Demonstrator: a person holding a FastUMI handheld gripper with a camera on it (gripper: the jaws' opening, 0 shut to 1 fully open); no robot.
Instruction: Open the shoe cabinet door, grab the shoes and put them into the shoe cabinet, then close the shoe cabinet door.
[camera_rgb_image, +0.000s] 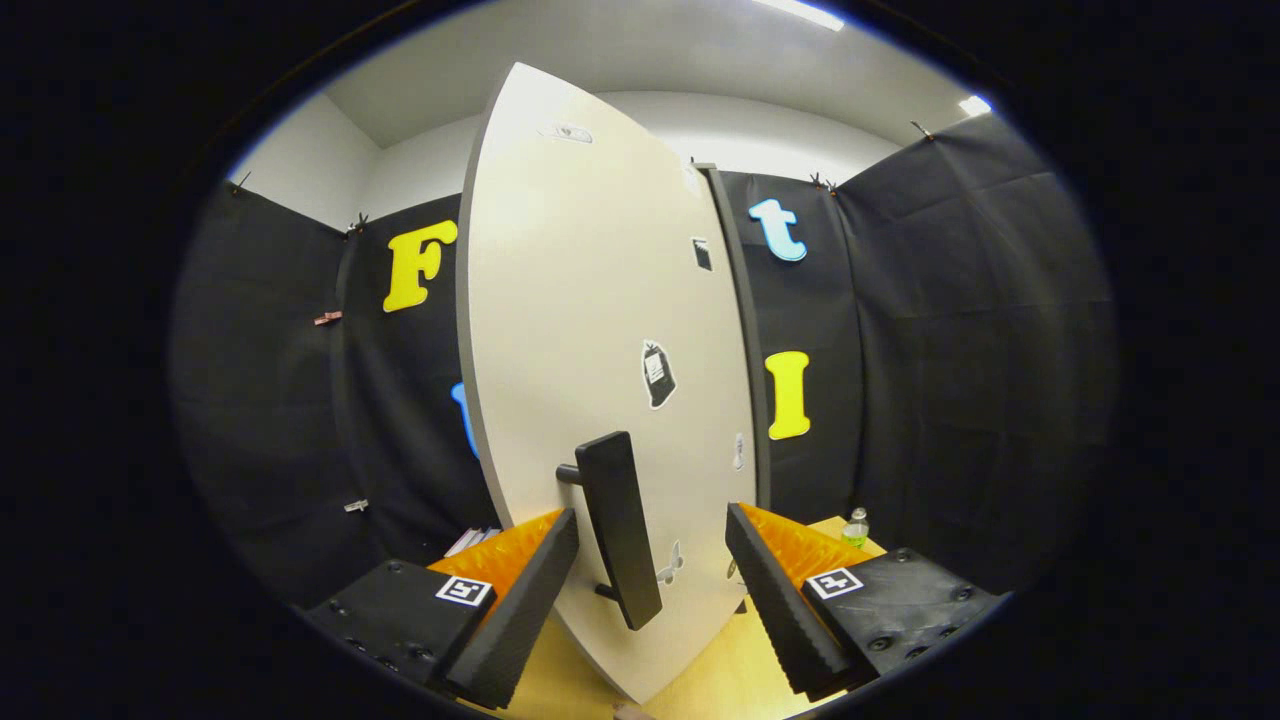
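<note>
Looking forward along the gripper (652, 590), I see its two fingers (520, 610) spread wide apart, with nothing pressed between them. The shoe cabinet door (590, 330) stands right ahead, a pale panel swung toward me so that I view it at an angle, its rounded near edge running from top down to the gap between the fingers. A dark bar handle (620, 525) is mounted upright on short posts on the door face; its lower part sits in the space between the two fingers, closer to the left finger, and I cannot tell whether that finger touches it. The right finger is clearly apart from the handle.

A few small stickers (657, 373) dot the door face. Behind the door's far edge I see a dark vertical strip (738, 330), perhaps the cabinet's frame. Below the fingers lies a light wooden surface (720, 680). Beyond the right finger, a small clear bottle (855, 528) with a green label stands on that surface near the black cloth wall (960, 350).
</note>
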